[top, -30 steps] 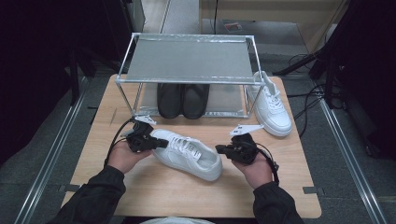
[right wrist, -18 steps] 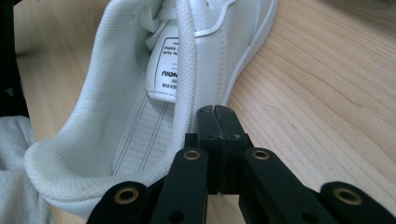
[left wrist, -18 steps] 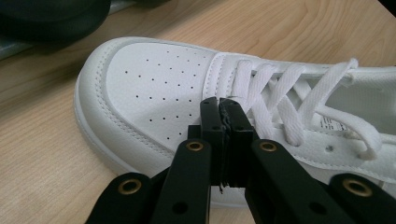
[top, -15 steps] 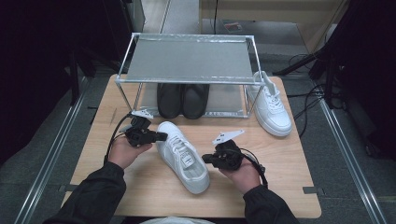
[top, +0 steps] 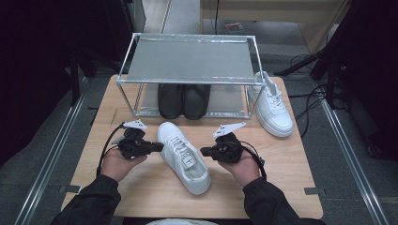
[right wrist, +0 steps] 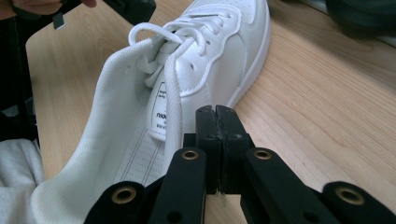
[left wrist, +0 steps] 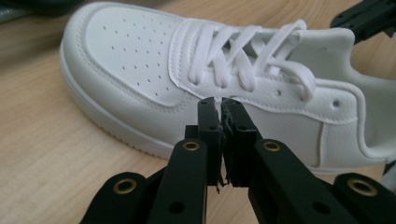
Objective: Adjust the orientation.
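Flanking the shoe: two claws sit on either side of one white sneaker (top: 183,157) on the worktop (top: 291,164), nudging it round rather than gripping it.

Left claw (top: 158,146): jaws pressed together, nothing between them; in the left gripper view the tips (left wrist: 220,114) stand just short of the sneaker's side panel, below the laces (left wrist: 243,56), and whether they touch it I cannot tell.

Sneaker: just right of the left claw and just left of the right one, lying flat on its sole, toe pointing away toward the rack (top: 190,61), heel nearest the person.

Right claw (top: 204,151): jaws closed on themselves, empty; in the right gripper view the tips (right wrist: 216,119) sit near the sneaker's collar and tongue label (right wrist: 161,112).

Beyond the claws: a pair of black shoes (top: 183,99) on the rack's lower level, and a second white sneaker (top: 272,105) farther right, beside the rack.

Step in hand: judged as straightening and positioning the sneaker, not yet picking it up.

Next move calls for: opening at least one claw and closing it on a firm edge such as the heel collar, with the other steadying the toe, so the shoe lifts level instead of tipping or sliding away.
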`<act>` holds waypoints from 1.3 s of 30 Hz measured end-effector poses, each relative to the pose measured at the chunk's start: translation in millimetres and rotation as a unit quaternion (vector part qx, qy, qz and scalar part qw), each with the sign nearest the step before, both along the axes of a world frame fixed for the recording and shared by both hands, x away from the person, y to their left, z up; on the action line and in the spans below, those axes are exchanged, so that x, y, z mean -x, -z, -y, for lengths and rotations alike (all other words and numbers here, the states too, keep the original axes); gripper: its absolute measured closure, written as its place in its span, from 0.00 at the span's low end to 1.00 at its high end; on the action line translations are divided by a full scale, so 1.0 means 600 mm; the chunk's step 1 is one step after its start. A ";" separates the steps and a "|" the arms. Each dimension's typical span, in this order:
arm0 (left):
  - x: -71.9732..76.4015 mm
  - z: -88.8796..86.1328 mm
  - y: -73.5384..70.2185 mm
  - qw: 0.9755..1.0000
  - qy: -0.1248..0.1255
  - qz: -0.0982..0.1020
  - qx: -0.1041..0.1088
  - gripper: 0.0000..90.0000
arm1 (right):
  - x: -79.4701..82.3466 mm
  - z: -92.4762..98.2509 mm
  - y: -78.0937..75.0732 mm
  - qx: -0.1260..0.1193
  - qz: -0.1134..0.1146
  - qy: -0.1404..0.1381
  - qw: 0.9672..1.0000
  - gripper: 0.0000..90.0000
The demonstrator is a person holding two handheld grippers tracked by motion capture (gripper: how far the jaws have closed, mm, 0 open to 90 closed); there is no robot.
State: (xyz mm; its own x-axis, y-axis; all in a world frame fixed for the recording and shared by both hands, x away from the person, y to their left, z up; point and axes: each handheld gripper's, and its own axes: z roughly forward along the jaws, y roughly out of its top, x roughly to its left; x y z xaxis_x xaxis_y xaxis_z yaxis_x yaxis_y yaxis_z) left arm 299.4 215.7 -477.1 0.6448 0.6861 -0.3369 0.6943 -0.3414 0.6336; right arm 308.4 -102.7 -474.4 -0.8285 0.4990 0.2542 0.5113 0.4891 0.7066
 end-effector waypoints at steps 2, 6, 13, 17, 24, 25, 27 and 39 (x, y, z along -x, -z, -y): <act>0.006 0.000 0.007 1.000 0.002 -0.003 -0.008 0.96 | -0.005 -0.006 0.001 0.003 -0.002 -0.005 1.000 1.00; 0.012 0.005 0.018 1.000 0.009 -0.015 -0.006 0.97 | -0.011 -0.019 0.004 0.008 -0.008 -0.016 1.000 1.00; 0.018 0.031 0.035 0.999 0.028 -0.019 -0.031 0.96 | -0.018 -0.025 0.004 0.011 -0.013 -0.023 1.000 1.00; 0.018 0.036 0.037 0.999 0.029 -0.011 -0.036 0.96 | -0.018 -0.027 0.005 0.007 -0.018 -0.025 0.999 1.00; 0.013 0.037 0.040 0.999 0.032 -0.012 -0.035 0.98 | -0.015 -0.030 0.007 0.003 -0.027 -0.022 0.999 1.00; 0.011 0.036 0.040 0.999 0.035 -0.014 -0.034 0.99 | -0.013 -0.032 0.008 0.003 -0.027 -0.022 0.999 1.00; 0.009 0.036 0.040 0.999 0.034 -0.015 -0.034 1.00 | -0.011 -0.034 0.008 0.005 -0.025 -0.021 0.999 1.00; -0.012 0.033 0.043 1.000 0.015 -0.010 -0.024 1.00 | 0.010 -0.049 0.013 0.001 -0.022 -0.021 1.000 1.00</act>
State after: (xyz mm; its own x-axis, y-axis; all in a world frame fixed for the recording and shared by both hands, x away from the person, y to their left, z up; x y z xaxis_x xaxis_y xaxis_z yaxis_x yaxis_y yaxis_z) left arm 306.7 195.9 -503.0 0.6581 0.6828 -0.3174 0.6964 -0.3917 0.6014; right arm 302.2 -73.4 -482.4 -0.8372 0.4638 0.2898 0.5203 0.5121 0.6835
